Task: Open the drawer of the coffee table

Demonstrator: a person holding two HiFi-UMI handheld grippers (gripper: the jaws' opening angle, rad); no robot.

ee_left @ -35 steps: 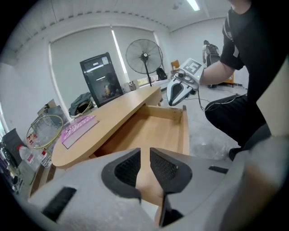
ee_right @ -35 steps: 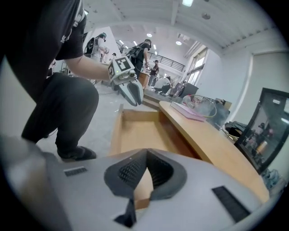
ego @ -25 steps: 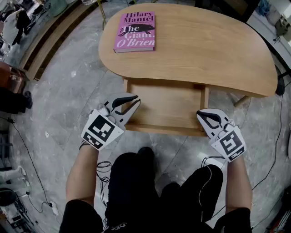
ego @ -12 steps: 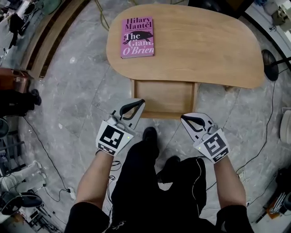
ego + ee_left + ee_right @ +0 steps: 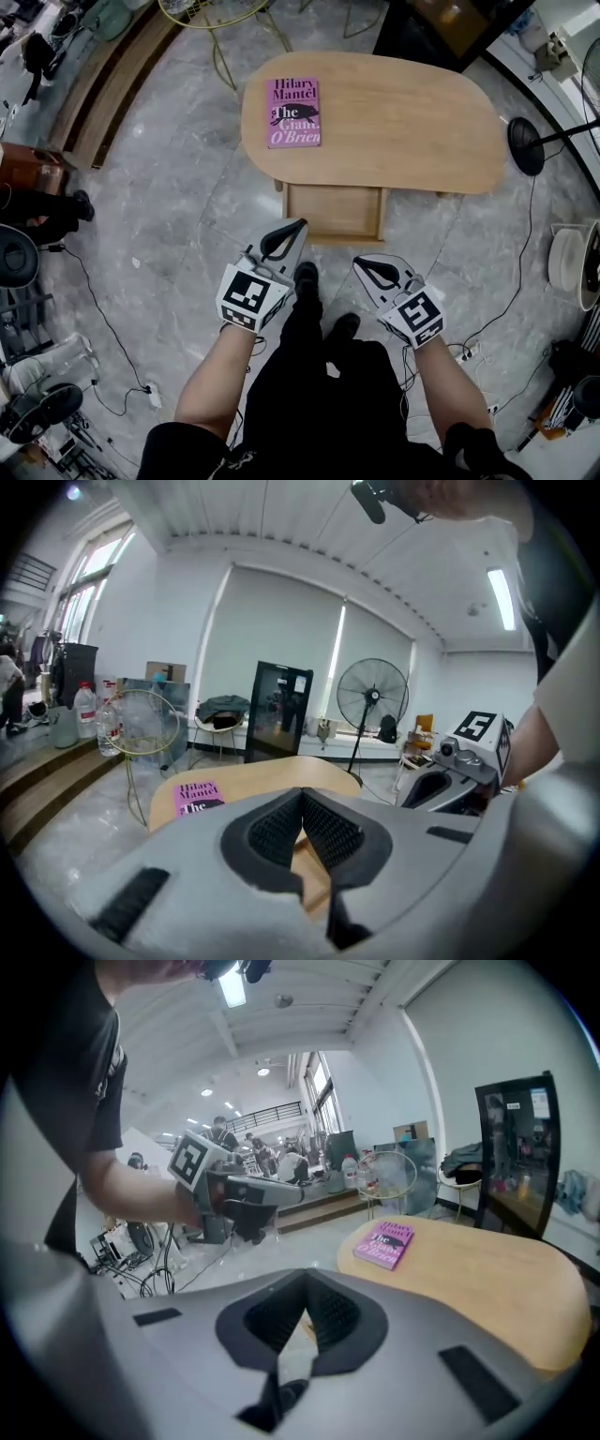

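The oval wooden coffee table (image 5: 412,122) stands ahead of me with its drawer (image 5: 335,212) pulled out toward my feet, nothing visible inside it. A pink book (image 5: 293,112) lies on the table's left end and shows in the left gripper view (image 5: 196,798) and the right gripper view (image 5: 384,1243) as well. My left gripper (image 5: 297,226) is raised well above the floor, in front of the drawer's left corner, shut and holding nothing. My right gripper (image 5: 358,264) hangs in front of the drawer's right side, also shut and empty. Neither touches the drawer.
A standing fan's base (image 5: 527,145) sits right of the table, with cables (image 5: 521,272) running across the grey stone floor. A yellow wire chair (image 5: 211,11) stands behind the table. Wooden steps (image 5: 103,89) run along the left. My legs and shoes (image 5: 305,279) are below the drawer.
Both grippers have risen and pulled back from the drawer front. My head has risen too, so the table looks smaller and farther. The left gripper's jaws went from slightly apart to shut.
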